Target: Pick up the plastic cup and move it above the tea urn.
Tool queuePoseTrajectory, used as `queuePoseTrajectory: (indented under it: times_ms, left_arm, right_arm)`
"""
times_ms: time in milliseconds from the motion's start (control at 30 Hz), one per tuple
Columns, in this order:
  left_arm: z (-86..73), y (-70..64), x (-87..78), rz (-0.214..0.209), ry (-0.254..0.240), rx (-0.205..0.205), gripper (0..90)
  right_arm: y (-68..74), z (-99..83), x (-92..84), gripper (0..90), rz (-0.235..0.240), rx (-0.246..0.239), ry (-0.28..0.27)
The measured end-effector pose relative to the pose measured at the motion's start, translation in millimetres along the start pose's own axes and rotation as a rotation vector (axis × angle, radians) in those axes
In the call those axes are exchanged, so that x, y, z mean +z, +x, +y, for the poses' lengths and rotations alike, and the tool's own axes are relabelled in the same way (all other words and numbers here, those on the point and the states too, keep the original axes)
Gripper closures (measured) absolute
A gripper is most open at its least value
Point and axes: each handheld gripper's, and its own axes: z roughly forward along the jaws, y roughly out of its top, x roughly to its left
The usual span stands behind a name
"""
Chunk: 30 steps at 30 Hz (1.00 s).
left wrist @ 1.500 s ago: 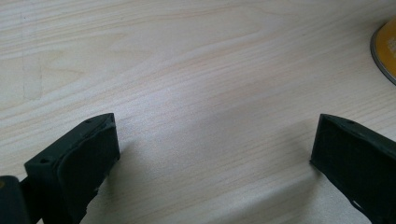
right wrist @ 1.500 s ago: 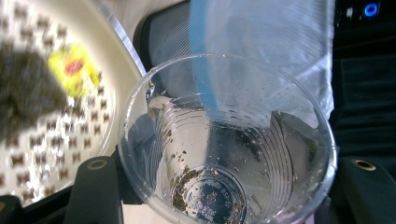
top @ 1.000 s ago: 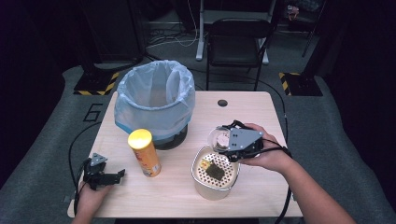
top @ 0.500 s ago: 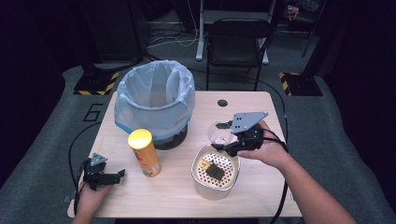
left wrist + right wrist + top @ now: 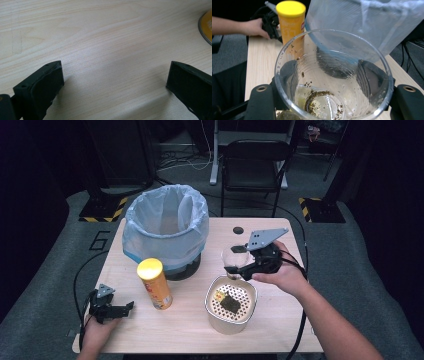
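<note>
My right gripper [image 5: 236, 260] is shut on a clear plastic cup [image 5: 229, 255], held a little above the far rim of a white container [image 5: 231, 320]. The container has a perforated strainer insert with a dark wet clump on it. In the right gripper view the cup [image 5: 332, 82] sits between both black jaws of that gripper [image 5: 329, 75], with brown dregs and a little liquid at its bottom. The jaws have just eased open slightly, and the cup is still gripped. My left gripper [image 5: 122, 309] rests open on the table at front left, with bare wood between its jaws [image 5: 113, 80].
A yellow-lidded tube can [image 5: 154, 282] stands left of the container. Behind it is a bin lined with a pale blue bag [image 5: 165, 227]. A black chair [image 5: 255, 160] stands beyond the table's far edge. A small dark hole [image 5: 238, 229] marks the tabletop behind the cup.
My right gripper has risen a little with the cup and turned, so its grey plate now stands higher. The left gripper has stayed put.
</note>
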Motion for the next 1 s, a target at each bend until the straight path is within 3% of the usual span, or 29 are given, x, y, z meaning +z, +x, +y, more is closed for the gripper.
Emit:
queuePoseTrajectory:
  times_ms: [200,467,633,867,1000]
  left_arm:
    - [0.8,0.5,-0.4,-0.003,0.009,0.006,0.7]
    - [0.4,0.2,1.0,0.000,-0.009,0.003,0.7]
    - [0.8,0.3,-0.3,-0.006,0.007,0.005,0.7]
    - [0.4,0.2,1.1,0.002,-0.010,0.006,0.6]
    - [0.4,-0.4,1.1,-0.006,-0.007,-0.005,0.6]
  right_arm:
    - [-4.7,18.3,-9.3,32.4,-0.050,0.013,-0.013]
    - [-13.8,44.0,-11.1,32.3,-0.066,0.034,-0.026]
    - [-22.9,60.6,-2.9,32.2,-0.085,0.034,-0.017]
    - [-29.8,76.3,9.1,32.3,-0.103,0.036,-0.015]
    - [-35.6,91.3,17.3,32.2,-0.107,0.071,-0.041]
